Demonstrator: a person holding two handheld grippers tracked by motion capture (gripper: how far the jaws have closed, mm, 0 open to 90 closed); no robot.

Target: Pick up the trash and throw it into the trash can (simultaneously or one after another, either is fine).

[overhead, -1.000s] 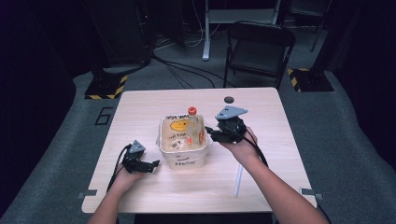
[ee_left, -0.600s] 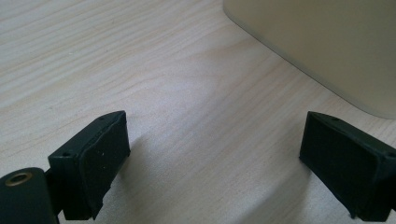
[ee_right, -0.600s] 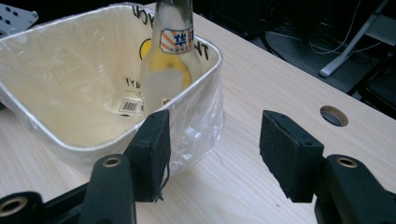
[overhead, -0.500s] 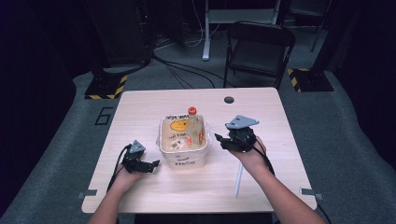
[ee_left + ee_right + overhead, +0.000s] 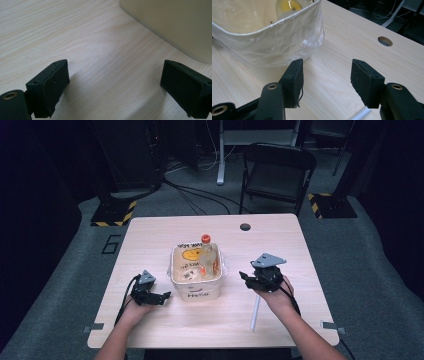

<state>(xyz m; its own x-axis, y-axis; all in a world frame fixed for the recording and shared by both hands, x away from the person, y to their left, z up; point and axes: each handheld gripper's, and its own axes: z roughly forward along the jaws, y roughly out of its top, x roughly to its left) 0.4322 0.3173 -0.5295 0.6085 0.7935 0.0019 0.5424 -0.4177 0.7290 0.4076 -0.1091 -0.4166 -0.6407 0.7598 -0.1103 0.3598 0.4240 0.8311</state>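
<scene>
A: While the bin (image 5: 196, 282) is seen at the middle of the table (image 5: 280, 245), where is the bottle (image 5: 207, 255) found?

B: It is stood upright inside the bin, at its right side, orange cap on top. A clear plastic liner (image 5: 310, 37) is draped over the bin's rim.

A: How is the right gripper (image 5: 325, 75) held?

B: It is held just right of the bin, jaws parted about halfway, nothing gripped; bare wood is seen between them. A white tube (image 5: 255, 312) is lying on the table by that hand.

A: And the left gripper (image 5: 113, 87)?

B: It is rested on the table left of the bin, jaws spread wide, nothing held.
</scene>
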